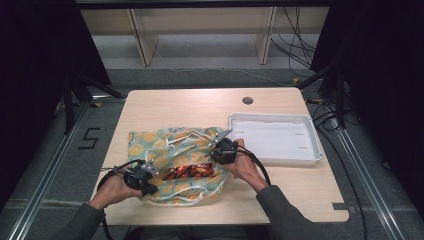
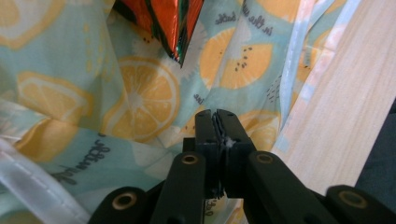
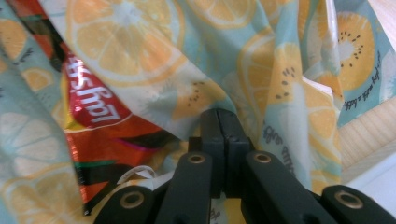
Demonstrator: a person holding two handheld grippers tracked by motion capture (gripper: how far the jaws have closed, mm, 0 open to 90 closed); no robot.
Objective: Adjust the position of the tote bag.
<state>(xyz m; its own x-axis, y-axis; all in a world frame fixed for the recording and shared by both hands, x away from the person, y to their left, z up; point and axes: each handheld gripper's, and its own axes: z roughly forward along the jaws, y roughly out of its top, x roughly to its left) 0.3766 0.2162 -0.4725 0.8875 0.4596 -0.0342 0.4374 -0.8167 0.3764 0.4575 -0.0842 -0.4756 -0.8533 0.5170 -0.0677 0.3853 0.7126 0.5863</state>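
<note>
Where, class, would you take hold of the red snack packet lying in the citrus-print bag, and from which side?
Grip the red snack packet at its exposed pointed corner, coming from the left hand-held gripper side. The corner juts free of the citrus-print bag fabric there, flat and thin enough for a pinch, while cloth drapes over the other end. Both grippers look shut on the fabric, so one must let go first.
</note>
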